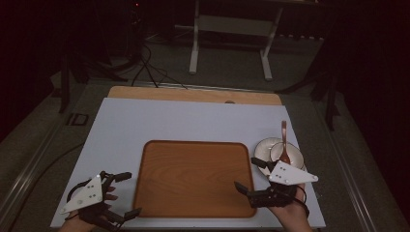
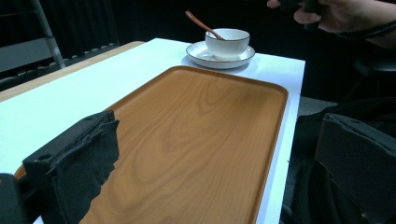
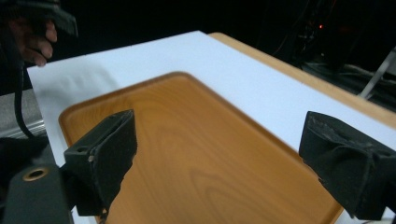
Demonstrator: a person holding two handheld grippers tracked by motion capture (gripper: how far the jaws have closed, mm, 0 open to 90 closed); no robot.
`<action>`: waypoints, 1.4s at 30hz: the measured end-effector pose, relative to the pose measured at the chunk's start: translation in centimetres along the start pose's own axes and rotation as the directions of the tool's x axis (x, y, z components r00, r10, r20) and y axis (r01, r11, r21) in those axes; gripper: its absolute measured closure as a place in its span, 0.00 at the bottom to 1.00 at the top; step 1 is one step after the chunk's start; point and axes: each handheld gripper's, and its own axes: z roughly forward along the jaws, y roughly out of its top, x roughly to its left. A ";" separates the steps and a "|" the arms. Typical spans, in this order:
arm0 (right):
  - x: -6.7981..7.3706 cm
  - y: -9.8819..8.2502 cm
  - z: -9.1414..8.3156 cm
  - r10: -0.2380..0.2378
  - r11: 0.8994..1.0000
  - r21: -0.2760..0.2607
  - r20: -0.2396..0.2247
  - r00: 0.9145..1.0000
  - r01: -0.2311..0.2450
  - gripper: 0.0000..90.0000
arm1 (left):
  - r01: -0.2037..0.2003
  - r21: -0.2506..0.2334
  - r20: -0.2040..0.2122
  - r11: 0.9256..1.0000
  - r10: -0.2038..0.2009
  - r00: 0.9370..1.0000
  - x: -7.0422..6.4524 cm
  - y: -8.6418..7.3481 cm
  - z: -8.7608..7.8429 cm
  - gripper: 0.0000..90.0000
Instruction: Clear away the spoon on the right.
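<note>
Item: wooden tray (image 1: 193, 179), empty, laid flat on the white tabletop (image 1: 145, 121) between the two tools, long axis running from left tool (image 1: 122, 194) to right tool (image 1: 247, 175). Both tools are held wide apart, nothing gripped. Step judged: approach to the tray's short ends. Next required: each rim (image 2: 275, 140) is to be straddled and clamped. Bowl (image 2: 227, 43), saucer and spoon (image 2: 201, 23) stand beyond the right tool.
</note>
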 end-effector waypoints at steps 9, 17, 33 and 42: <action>-2.0 2.4 -1.0 -0.003 1.000 -0.024 0.058 0.998 0.004 0.13 | 0.001 0.003 0.005 1.000 -0.001 1.000 0.0 0.0 0.1 0.01; -4.2 3.7 -2.0 0.011 0.999 -0.046 0.137 0.991 -0.004 0.15 | 0.004 -0.001 0.006 1.000 -0.004 1.000 0.0 0.0 0.1 0.01; -9.9 4.8 -2.6 0.087 0.996 -0.027 0.313 0.946 -0.083 0.15 | 0.001 0.001 0.006 1.000 -0.001 1.000 0.0 0.0 0.1 0.01; -13.4 3.9 -1.6 0.172 0.982 0.002 0.395 0.902 -0.188 0.16 | 0.000 0.001 0.008 1.000 0.000 1.000 0.0 0.0 0.1 0.01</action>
